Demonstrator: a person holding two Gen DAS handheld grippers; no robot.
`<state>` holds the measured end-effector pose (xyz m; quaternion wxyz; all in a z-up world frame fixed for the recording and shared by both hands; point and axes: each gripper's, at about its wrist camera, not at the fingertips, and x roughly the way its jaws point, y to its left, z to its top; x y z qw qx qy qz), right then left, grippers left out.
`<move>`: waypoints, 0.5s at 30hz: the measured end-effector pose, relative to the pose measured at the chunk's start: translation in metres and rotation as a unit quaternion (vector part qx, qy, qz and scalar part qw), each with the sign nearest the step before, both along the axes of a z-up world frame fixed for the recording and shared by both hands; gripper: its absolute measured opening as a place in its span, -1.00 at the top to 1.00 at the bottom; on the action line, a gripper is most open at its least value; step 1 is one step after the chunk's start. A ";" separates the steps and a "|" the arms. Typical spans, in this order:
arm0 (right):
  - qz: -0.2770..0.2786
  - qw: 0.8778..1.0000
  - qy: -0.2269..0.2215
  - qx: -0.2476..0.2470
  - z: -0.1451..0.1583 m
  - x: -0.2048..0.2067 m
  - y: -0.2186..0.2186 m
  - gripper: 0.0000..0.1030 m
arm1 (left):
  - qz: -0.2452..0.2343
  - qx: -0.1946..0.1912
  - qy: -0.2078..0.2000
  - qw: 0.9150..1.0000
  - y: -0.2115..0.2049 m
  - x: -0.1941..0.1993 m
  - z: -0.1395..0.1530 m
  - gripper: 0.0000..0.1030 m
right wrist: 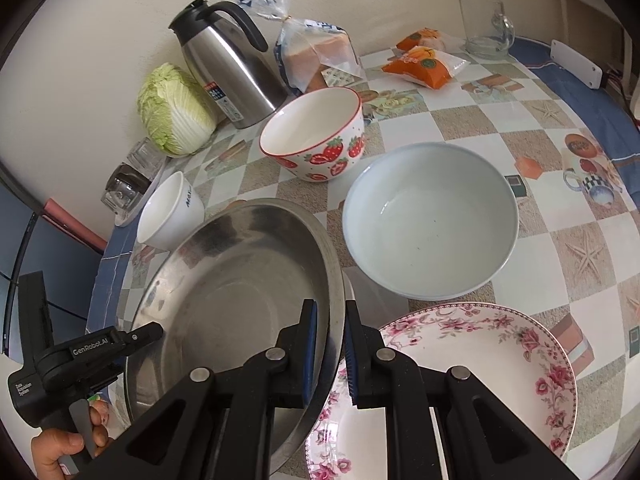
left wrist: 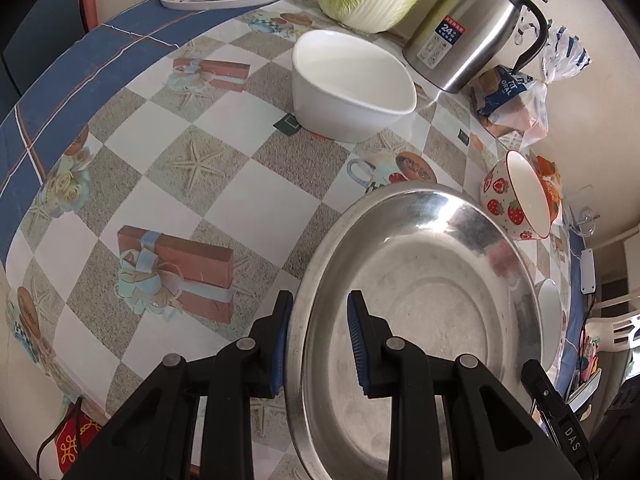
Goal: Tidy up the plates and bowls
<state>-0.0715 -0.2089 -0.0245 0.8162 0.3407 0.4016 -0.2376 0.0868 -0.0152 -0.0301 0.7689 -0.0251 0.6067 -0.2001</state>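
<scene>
the steel pan (left wrist: 420, 304), round, shallow and shiny, sits low in both frames, mouth up. left tool (left wrist: 318, 340) and right tool (right wrist: 331, 354) each pinch its rim, jaws narrow. beside it: a glossy strawberry bowl (right wrist: 316, 136), a floral plate (right wrist: 480, 360). the flask (left wrist: 472, 28) label reads "24".

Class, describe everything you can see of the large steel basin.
The large round stainless-steel basin is shiny, shallow, scuffed and empty, with a flat rolled rim. It sits upright over the checked tablecloth. The left gripper and right gripper each straddle opposite rim edges, apparently clamped. Its right edge overlaps the pink floral plate.
</scene>
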 end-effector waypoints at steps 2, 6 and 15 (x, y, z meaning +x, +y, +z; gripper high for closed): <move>-0.002 1.000 0.001 0.002 -0.002 0.000 -0.001 0.70 | -0.003 0.001 0.000 1.000 -0.002 -0.001 -0.001 0.47; -0.006 1.000 0.007 0.005 -0.006 0.000 -0.004 0.70 | -0.006 0.002 0.000 1.000 -0.004 -0.001 -0.001 0.47; -0.005 1.000 0.012 0.011 -0.014 0.003 -0.006 0.70 | -0.002 0.006 0.005 1.000 -0.007 0.003 -0.009 0.47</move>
